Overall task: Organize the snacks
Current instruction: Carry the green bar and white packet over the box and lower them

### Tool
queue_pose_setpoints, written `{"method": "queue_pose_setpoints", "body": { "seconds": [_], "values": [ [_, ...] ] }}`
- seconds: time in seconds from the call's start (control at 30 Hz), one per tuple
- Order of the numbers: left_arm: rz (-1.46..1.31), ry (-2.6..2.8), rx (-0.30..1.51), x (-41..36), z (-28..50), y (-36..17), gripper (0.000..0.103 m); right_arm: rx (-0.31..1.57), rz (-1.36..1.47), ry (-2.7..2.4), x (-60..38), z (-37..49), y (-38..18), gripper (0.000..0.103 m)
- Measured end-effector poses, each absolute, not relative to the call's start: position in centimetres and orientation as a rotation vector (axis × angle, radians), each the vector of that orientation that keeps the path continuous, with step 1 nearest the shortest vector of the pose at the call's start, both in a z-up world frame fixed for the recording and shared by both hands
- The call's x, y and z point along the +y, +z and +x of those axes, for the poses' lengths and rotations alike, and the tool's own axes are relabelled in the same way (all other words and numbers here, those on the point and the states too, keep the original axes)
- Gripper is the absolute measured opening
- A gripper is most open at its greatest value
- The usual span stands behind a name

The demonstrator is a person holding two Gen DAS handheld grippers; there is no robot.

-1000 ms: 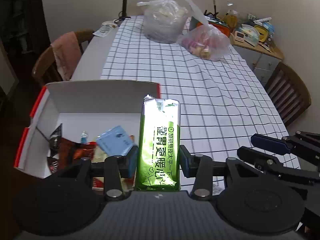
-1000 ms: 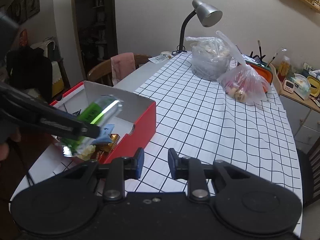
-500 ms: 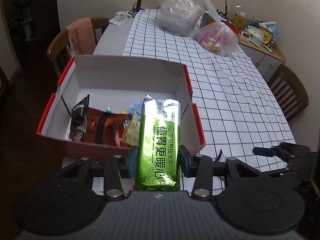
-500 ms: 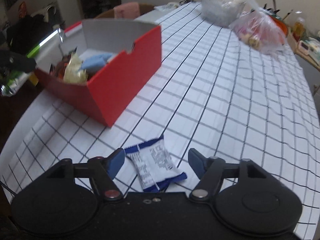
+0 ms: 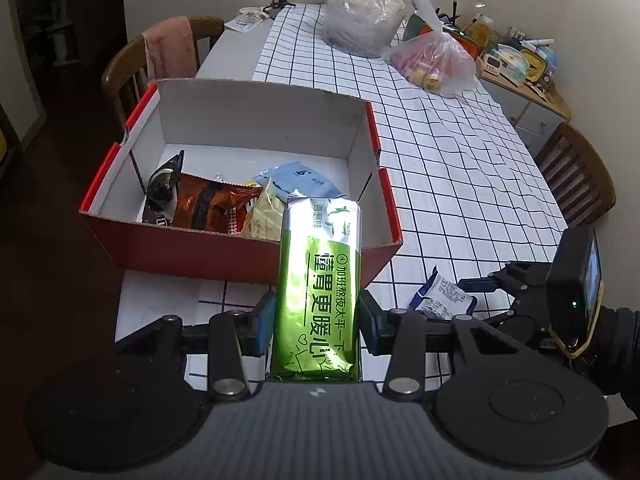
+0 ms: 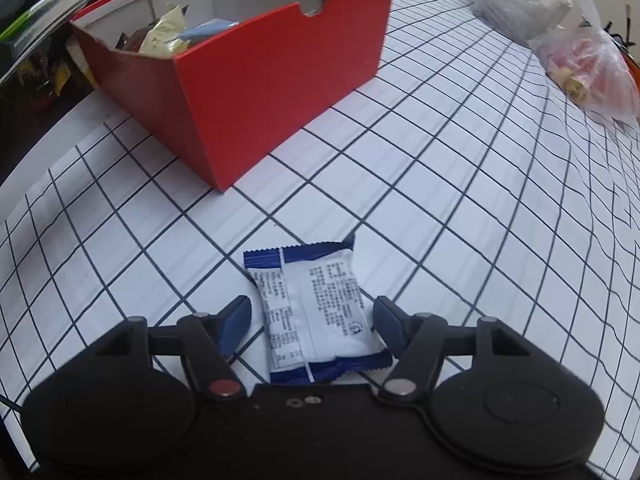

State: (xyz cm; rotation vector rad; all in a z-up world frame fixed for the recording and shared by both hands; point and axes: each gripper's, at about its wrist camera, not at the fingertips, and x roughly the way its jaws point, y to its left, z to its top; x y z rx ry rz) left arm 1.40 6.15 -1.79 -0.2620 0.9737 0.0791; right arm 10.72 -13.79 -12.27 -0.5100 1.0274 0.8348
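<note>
My left gripper point(image 5: 318, 320) is shut on a green foil snack pack point(image 5: 318, 280) and holds it in front of the near wall of the red box point(image 5: 192, 252). The box holds several snacks, among them a brown packet point(image 5: 200, 204) and a light blue packet point(image 5: 296, 180). My right gripper point(image 6: 312, 320) is open, low over the table, its jaws on either side of a blue-and-white snack packet point(image 6: 316, 312) without closing on it. That packet point(image 5: 440, 294) and the right gripper point(image 5: 480, 292) also show in the left wrist view. The box point(image 6: 260, 76) stands beyond the packet.
A checked tablecloth point(image 5: 440, 152) covers the table. Two plastic bags point(image 5: 432, 60) sit at the far end near a lamp base point(image 5: 280, 4). Wooden chairs stand at the left point(image 5: 160, 52) and right point(image 5: 576, 176). A cluttered side cabinet point(image 5: 520, 64) is at the back right.
My left gripper drew back from above the box toward its near side, still holding the green pack. My right gripper opened, dropped low and closed in around the blue-and-white packet.
</note>
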Motion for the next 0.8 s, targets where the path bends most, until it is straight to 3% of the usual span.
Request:
{"method": "queue_pose_setpoints", "body": {
  "seconds": [0.17,0.27,0.8],
  "values": [
    [-0.274,0.093,0.974,6.4,1.3,-1.7,0.042,1.031,-0.502,0.852,-13.6,10.8,-12.1,0.051],
    [-0.275,0.097,0.971,6.4,1.3,-1.6,0.042,1.028,-0.511,0.842,-13.5,10.6,-12.0,0.048],
    [-0.254,0.079,0.923,6.6,2.5,-0.9,0.042,0.916,-0.306,0.732,-14.2,8.8,-3.2,0.047]
  ]
}}
